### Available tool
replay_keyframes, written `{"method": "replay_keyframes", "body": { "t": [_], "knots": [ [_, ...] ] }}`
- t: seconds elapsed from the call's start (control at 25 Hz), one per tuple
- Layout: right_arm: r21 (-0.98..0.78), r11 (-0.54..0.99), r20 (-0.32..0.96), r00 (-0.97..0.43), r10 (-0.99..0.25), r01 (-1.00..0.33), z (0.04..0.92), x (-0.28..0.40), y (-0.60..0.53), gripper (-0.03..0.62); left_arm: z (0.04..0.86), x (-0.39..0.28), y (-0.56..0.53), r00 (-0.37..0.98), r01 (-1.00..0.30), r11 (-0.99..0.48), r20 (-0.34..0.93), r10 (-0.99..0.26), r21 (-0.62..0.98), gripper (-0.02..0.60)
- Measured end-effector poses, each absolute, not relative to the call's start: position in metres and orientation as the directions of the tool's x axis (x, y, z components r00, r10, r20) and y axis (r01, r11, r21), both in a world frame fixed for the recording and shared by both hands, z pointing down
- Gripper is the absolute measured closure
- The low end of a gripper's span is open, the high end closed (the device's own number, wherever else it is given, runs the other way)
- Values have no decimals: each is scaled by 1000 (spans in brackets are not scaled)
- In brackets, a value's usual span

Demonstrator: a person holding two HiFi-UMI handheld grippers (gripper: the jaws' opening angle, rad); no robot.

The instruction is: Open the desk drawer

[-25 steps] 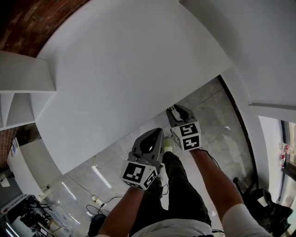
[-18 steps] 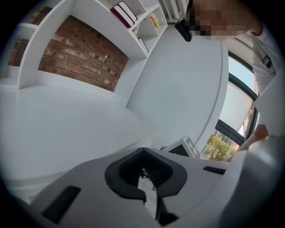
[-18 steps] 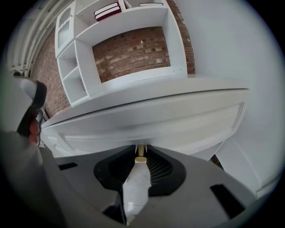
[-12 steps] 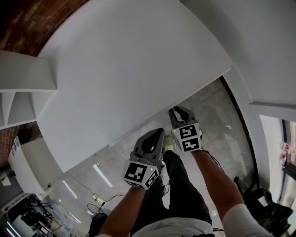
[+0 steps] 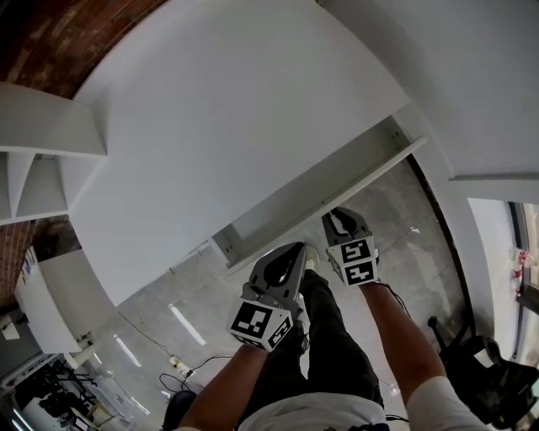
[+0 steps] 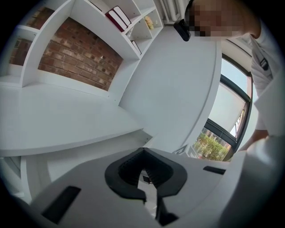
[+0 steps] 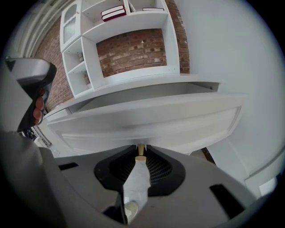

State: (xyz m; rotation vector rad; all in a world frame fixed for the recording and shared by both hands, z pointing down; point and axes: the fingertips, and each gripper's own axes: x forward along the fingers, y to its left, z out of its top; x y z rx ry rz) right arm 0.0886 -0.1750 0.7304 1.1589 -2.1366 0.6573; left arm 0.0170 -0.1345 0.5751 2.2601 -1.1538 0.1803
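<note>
The right gripper (image 7: 140, 148) clamps the brass knob (image 7: 140, 157) of the drawer (image 7: 147, 124), which stands partly open under the front edge of the desk (image 5: 210, 126). The left gripper (image 6: 143, 152) is closed on nothing.

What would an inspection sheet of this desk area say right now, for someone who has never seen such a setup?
Surface: white desk top, bare.
Job's things: drawer pulled partly out, nothing seen in the part that shows; small knob on its front.
Clutter: nothing seen.
Grippers: right gripper shut on the knob; left gripper shut, holding nothing.
Cables: power strip with cable on the floor.
Surroundings: grey tiled floor, white shelf unit with books, brick wall, window.
</note>
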Motion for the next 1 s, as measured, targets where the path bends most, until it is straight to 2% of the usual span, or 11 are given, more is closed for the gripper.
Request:
{"method": "replay_keyframes", "body": {
  "t": [1.0],
  "knots": [
    [-84, 394, 772, -310, -555, -915, 731, 162, -47, 517, 533, 40, -35, 723, -688, -580, 347, -598, 435, 571]
  ]
}}
